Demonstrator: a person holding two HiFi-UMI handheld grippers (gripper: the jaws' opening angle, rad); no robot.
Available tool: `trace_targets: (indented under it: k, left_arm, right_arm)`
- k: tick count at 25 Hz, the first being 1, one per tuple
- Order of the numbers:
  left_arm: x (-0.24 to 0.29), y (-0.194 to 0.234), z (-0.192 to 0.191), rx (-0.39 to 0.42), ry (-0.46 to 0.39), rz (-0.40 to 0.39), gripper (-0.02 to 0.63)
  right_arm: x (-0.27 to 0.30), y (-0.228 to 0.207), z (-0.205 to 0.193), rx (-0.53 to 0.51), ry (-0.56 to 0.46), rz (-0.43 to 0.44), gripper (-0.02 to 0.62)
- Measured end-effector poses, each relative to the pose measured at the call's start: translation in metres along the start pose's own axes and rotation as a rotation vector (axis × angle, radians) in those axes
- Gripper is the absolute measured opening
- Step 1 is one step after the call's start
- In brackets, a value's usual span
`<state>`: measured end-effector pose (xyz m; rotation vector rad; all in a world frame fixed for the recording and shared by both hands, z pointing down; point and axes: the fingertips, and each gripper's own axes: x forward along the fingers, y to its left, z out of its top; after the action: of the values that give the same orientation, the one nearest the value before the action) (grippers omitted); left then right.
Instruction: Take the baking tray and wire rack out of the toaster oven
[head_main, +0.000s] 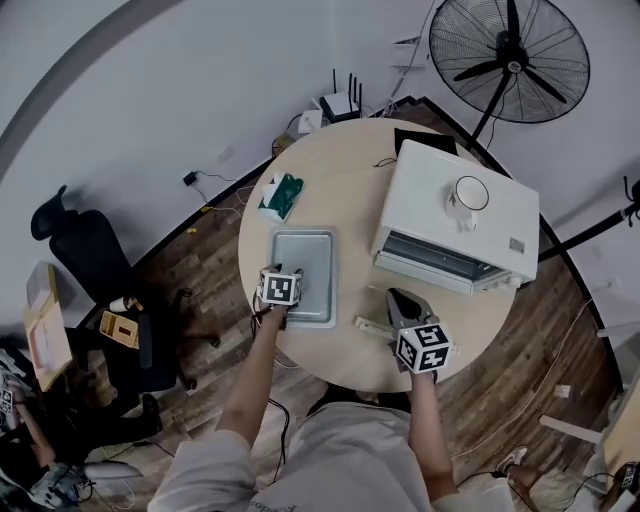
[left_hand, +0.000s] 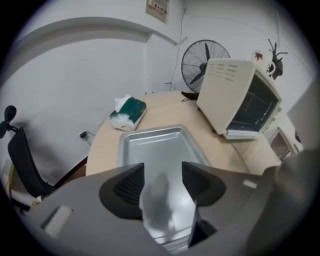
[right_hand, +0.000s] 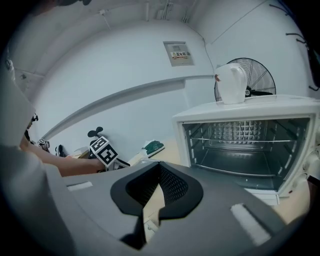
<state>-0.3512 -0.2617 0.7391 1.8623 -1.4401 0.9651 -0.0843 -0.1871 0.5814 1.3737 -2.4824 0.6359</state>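
The silver baking tray (head_main: 305, 272) (left_hand: 160, 150) lies flat on the round wooden table (head_main: 340, 200), left of the white toaster oven (head_main: 455, 215) (right_hand: 250, 145). My left gripper (head_main: 287, 268) (left_hand: 162, 172) hovers over the tray's near end with its jaws open, empty and clear of the metal. The oven door hangs open, and the wire rack (right_hand: 245, 141) sits on the upper rails inside. My right gripper (head_main: 400, 297) (right_hand: 155, 187) is in front of the oven mouth, pointing towards it. Its jaws are shut with nothing between them.
A white jug (head_main: 468, 195) (right_hand: 231, 82) stands on top of the oven. A green tissue pack (head_main: 281, 193) (left_hand: 128, 113) lies beyond the tray. A beige tool (head_main: 372, 325) lies by the right gripper. A fan (head_main: 510, 55) and a black chair (head_main: 90, 260) stand off the table.
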Motion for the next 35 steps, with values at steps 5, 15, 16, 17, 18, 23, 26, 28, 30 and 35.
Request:
trace_targets:
  k: [5,15,16,17,18,23,26,28,30,35]
  left_arm:
    - [-0.008,-0.112,0.011,-0.153,-0.049,-0.245,0.287]
    - [-0.022,-0.313,0.078,-0.388,-0.294,-0.620,0.287]
    - [-0.023,-0.329,0.087,-0.426,-0.322,-0.656,0.285]
    - [-0.023,-0.343,0.095,-0.467,-0.344,-0.698,0.285]
    - [-0.023,-0.355,0.103,-0.514,-0.362,-0.744,0.285]
    - [-0.020,-0.389,0.131,-0.828,-0.454,-0.900,0.285]
    - [-0.011,-0.394,0.146,-0.975,-0.500,-0.907,0.284]
    - [-0.002,-0.393,0.151,-1.067,-0.530,-0.897,0.278]
    - [0.005,-0.390,0.157,-1.136,-0.566,-0.889,0.270]
    - [0.013,-0.397,0.182,-1.200,-0.632,-0.890,0.262]
  right_arm:
    - [-0.026,-0.036,0.007,0.038,-0.037,-0.004,0.000]
    - [-0.097,-0.107,0.013,0.092,-0.117,-0.030,0.000]
    - [-0.106,-0.113,0.013,0.108,-0.131,-0.030,0.000]
    - [-0.113,-0.116,0.013,0.124,-0.146,-0.029,0.000]
    - [-0.120,-0.116,0.013,0.134,-0.156,-0.025,0.000]
    - [-0.139,-0.118,0.013,0.097,-0.145,-0.006,0.000]
    - [-0.149,-0.126,0.021,0.082,-0.152,0.007,0.000]
    - [-0.157,-0.128,0.023,0.061,-0.151,0.018,0.000]
    - [-0.166,-0.129,0.021,0.030,-0.144,0.029,0.000]
    - [-0.185,-0.149,0.019,-0.028,-0.124,0.014,0.000]
